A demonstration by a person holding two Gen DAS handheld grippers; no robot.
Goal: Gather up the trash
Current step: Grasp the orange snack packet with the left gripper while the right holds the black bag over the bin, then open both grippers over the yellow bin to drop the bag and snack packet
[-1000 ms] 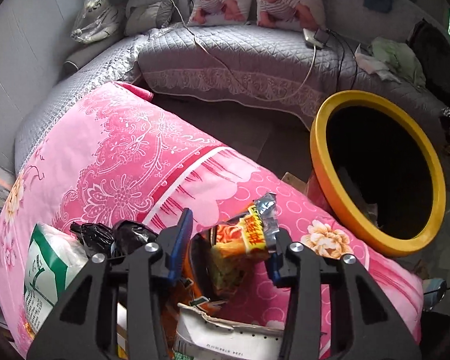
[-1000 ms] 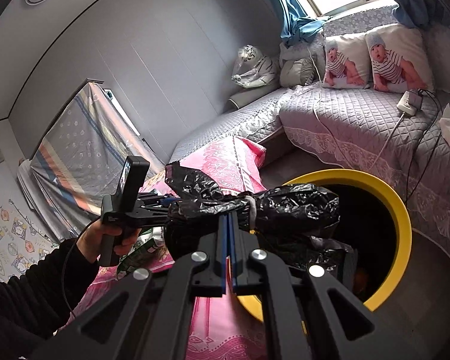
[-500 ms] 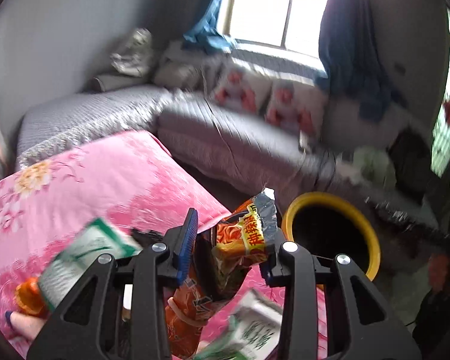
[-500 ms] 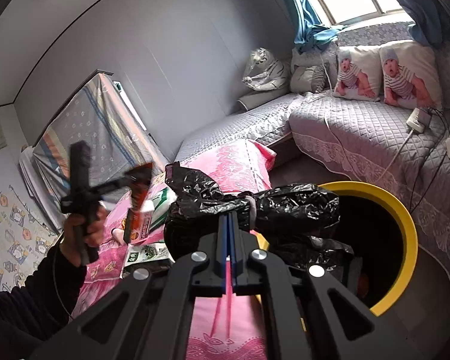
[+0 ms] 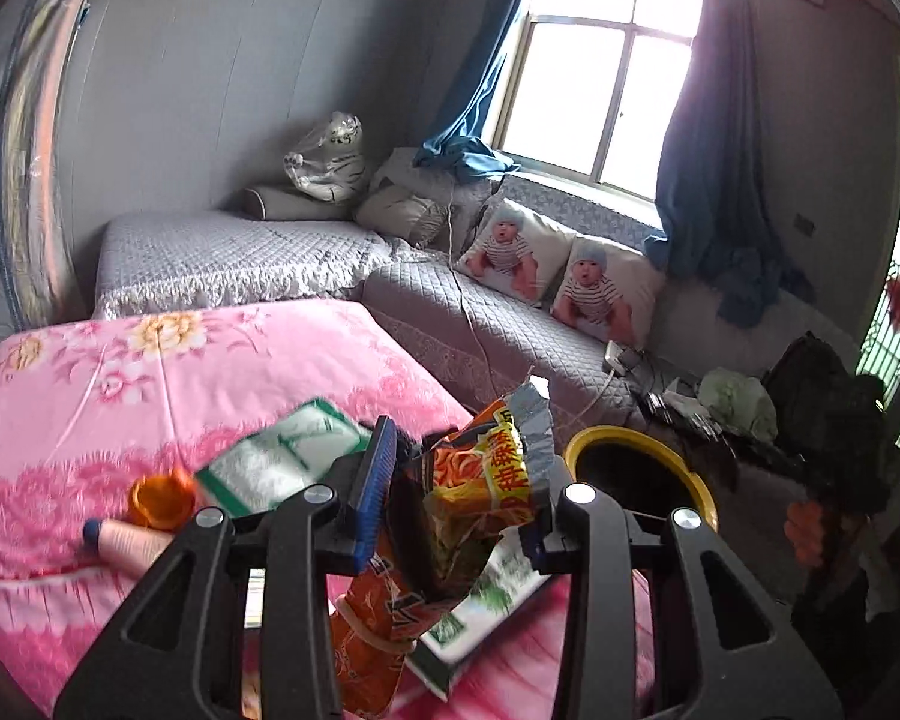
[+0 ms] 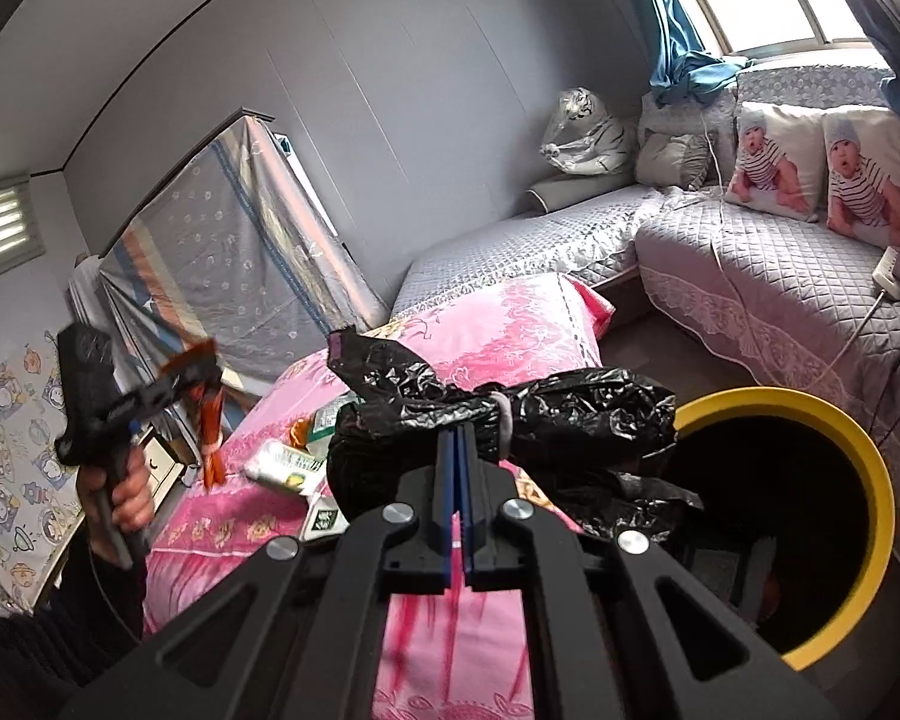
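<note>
My left gripper (image 5: 459,489) is shut on an orange snack wrapper (image 5: 480,480) with a silver torn top, lifted above the pink bedspread (image 5: 150,372). In the right wrist view that same left gripper (image 6: 192,378) is held up at the left by a hand (image 6: 126,492), the orange wrapper (image 6: 210,438) dangling from it. My right gripper (image 6: 457,438) is shut on a crumpled black plastic bag (image 6: 510,414) tied with a band, hanging beside the yellow-rimmed bin (image 6: 870,480). The yellow-rimmed bin (image 5: 642,450) lies low at the right in the left wrist view.
More litter lies on the pink bedspread (image 6: 510,324): green-and-white packets (image 5: 282,456), an orange cap (image 5: 162,498), a tube (image 5: 132,540). A grey quilted corner sofa (image 5: 222,252) with baby-print cushions (image 5: 570,276) runs behind. A covered frame (image 6: 228,252) leans on the wall.
My left gripper has risen off the bedspread with the orange wrapper and swung so the window and far wall show. The right gripper has lifted slightly with the black bag.
</note>
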